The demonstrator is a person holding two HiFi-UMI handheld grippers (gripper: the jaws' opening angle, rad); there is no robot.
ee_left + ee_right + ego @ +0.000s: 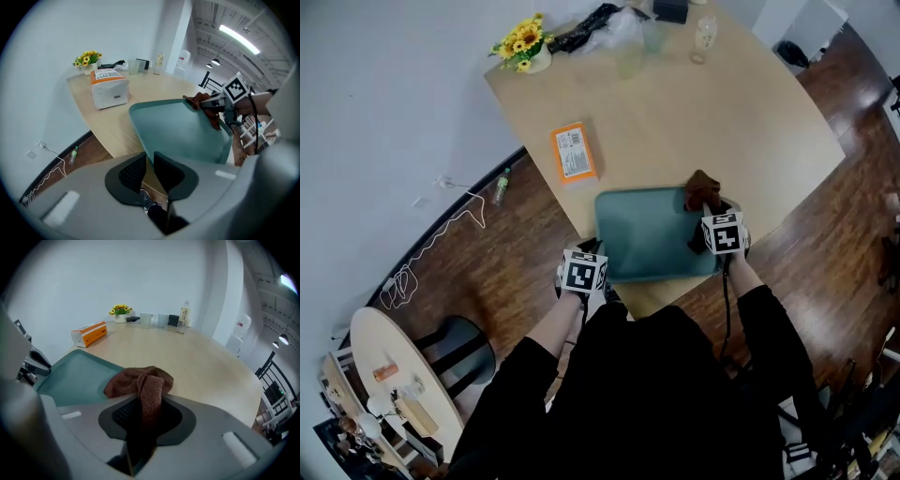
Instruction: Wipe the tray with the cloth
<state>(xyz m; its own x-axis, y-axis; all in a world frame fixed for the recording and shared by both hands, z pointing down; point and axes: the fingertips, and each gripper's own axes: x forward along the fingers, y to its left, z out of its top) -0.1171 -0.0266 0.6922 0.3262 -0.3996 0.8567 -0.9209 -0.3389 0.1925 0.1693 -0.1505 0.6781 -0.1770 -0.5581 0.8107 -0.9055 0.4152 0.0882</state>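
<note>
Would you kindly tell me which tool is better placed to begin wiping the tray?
Right: the right tool grips the cloth at the tray's far right corner, while the left tool is clamped on the tray's near rim, holding it.

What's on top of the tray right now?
Only the brown cloth, pinched in the right hand-held gripper, over the far right corner of the tray. The rest of the surface shows bare. The patch under cloth and gripper is covered.
</note>
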